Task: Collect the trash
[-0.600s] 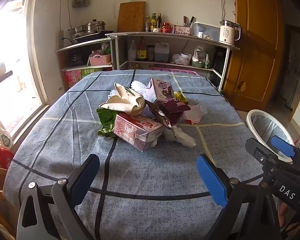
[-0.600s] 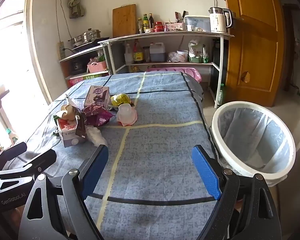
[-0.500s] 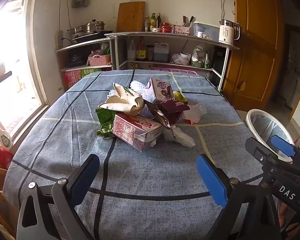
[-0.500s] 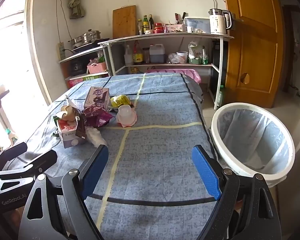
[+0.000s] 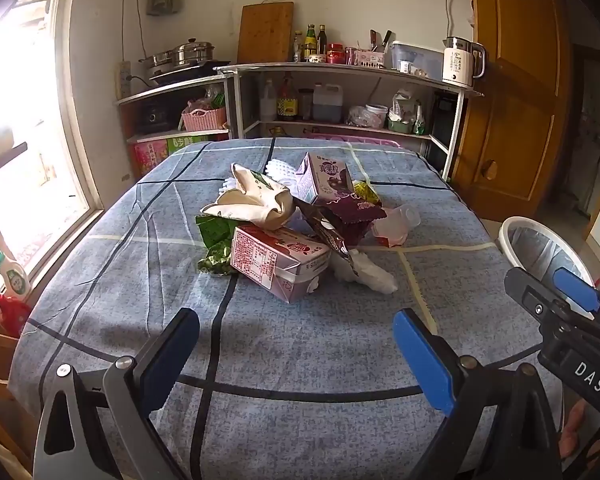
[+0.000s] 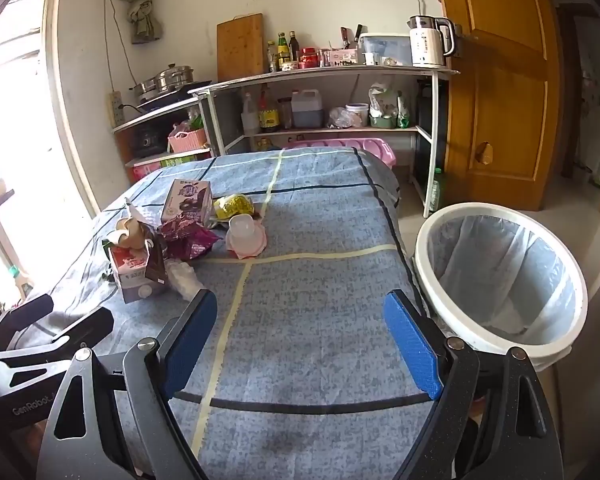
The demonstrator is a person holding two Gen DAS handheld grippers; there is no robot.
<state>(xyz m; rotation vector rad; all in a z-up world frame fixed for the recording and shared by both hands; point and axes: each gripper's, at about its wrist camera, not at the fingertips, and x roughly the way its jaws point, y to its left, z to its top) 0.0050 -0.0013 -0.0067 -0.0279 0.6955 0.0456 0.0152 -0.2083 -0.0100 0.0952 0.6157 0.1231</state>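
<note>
A pile of trash lies mid-table: a pink milk carton [image 5: 278,262] on its side, a purple juice carton [image 5: 326,178], a beige crumpled bag [image 5: 260,200], a dark red wrapper [image 5: 352,216], green wrappers [image 5: 216,240], a white tissue [image 5: 370,274] and a clear plastic cup [image 5: 396,222]. The pile also shows in the right wrist view, with the milk carton [image 6: 134,274] and the cup [image 6: 244,234]. My left gripper [image 5: 296,354] is open and empty, short of the pile. My right gripper [image 6: 300,338] is open and empty over the cloth. A white bin [image 6: 500,276] with a clear liner stands right of the table.
The table has a blue checked cloth [image 5: 140,280]. Shelves [image 5: 340,96] with bottles, pots and a kettle stand behind it. A wooden door [image 6: 500,80] is at the right, a bright window [image 5: 20,140] at the left. The bin also shows in the left wrist view [image 5: 540,248].
Both views have shifted very slightly; the grippers stay open and the trash has not moved.
</note>
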